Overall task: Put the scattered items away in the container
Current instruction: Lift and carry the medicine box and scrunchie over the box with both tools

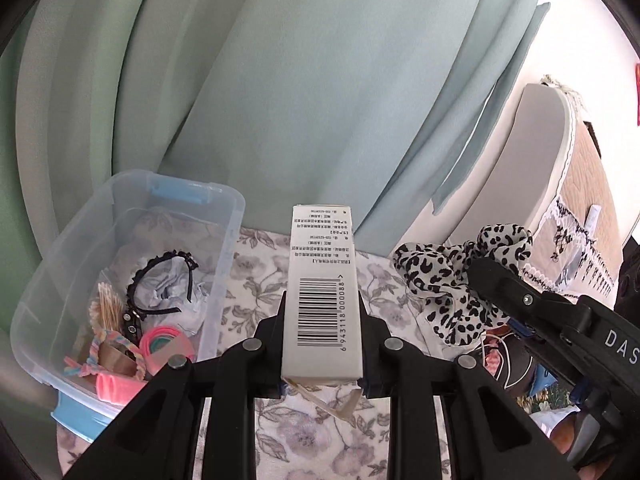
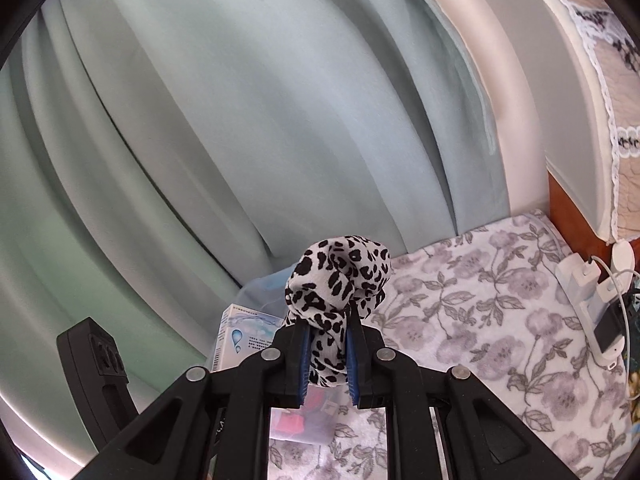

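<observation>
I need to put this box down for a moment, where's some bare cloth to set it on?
Bare floral cloth lies between the clear bin and the leopard scarf. Another open stretch runs toward the chargers. The bin's near end, by the pink bands, is crowded.

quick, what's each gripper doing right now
Left gripper: closed on the box.
Right gripper: closed on the spotted scrunchie.

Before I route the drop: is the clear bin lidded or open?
Open: the clear bin has no lid on, and the black headband and pink hair ties show inside.
</observation>
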Demonstrator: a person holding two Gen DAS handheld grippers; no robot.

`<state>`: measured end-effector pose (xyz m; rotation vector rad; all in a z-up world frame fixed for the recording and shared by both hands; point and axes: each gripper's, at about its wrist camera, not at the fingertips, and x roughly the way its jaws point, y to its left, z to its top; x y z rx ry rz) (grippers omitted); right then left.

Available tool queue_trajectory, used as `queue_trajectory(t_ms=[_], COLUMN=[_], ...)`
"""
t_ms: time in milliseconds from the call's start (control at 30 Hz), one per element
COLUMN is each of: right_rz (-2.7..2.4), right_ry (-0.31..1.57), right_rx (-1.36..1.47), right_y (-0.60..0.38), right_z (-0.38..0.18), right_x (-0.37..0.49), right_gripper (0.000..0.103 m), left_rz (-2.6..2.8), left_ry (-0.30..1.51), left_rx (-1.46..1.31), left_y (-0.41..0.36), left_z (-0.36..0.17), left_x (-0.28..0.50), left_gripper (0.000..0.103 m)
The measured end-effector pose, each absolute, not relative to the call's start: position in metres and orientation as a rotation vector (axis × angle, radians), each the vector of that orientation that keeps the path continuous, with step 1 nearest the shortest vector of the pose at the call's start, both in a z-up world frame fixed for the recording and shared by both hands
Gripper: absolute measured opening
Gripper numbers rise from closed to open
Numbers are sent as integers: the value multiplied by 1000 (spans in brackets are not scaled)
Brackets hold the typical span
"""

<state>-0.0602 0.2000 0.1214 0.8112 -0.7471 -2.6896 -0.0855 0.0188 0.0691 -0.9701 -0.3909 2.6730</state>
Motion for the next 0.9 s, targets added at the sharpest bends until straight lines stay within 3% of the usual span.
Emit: queue_trajectory(t_ms=[467, 900], right_rz=[-2641, -2567], right_ry=[-631, -524], right_rx=[650, 653], right_y=[153, 103], right_z=[170, 170], right_x=[-49, -67], right_gripper=[16, 16], left_rz=[2786, 2911], left_ry=[-456, -516], left_rx=[-818, -806], left_y=[-35, -91], left_z=[113, 118], left_x=[-68, -63], left_gripper=[26, 26])
